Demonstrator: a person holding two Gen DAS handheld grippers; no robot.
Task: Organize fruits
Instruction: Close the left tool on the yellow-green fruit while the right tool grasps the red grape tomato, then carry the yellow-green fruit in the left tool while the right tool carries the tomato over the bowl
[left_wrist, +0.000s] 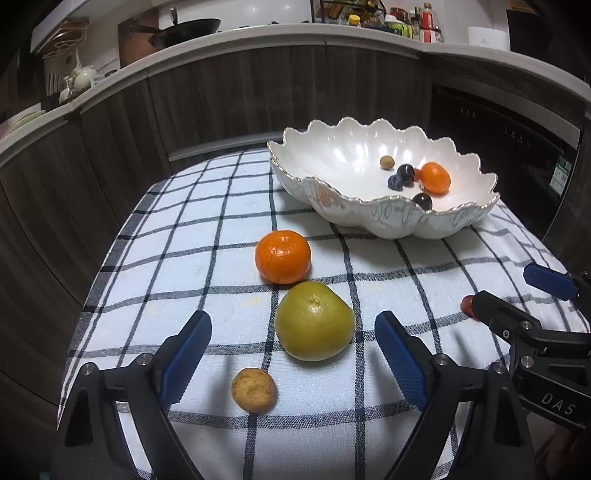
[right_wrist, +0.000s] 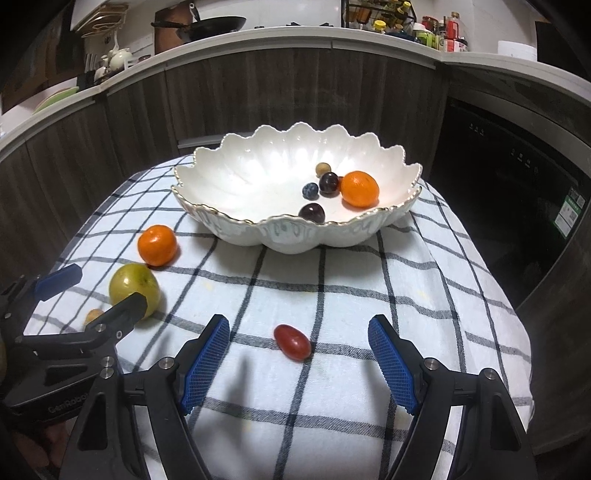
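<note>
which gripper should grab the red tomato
Right. The tomato lies on the cloth straight ahead of the open right gripper, about centred between its fingers. The left gripper faces the green fruit instead.

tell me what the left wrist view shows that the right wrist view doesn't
Only the left wrist view shows the small tan fruit whole, lying in front of the open left gripper; the right view shows just a sliver of it.

Only the right wrist view shows the red grape tomato whole, on the cloth ahead of the open right gripper; in the left view it is mostly hidden.

Both show the scalloped white bowl holding an orange and small dark fruits, plus the loose orange and green fruit on the checked cloth.
</note>
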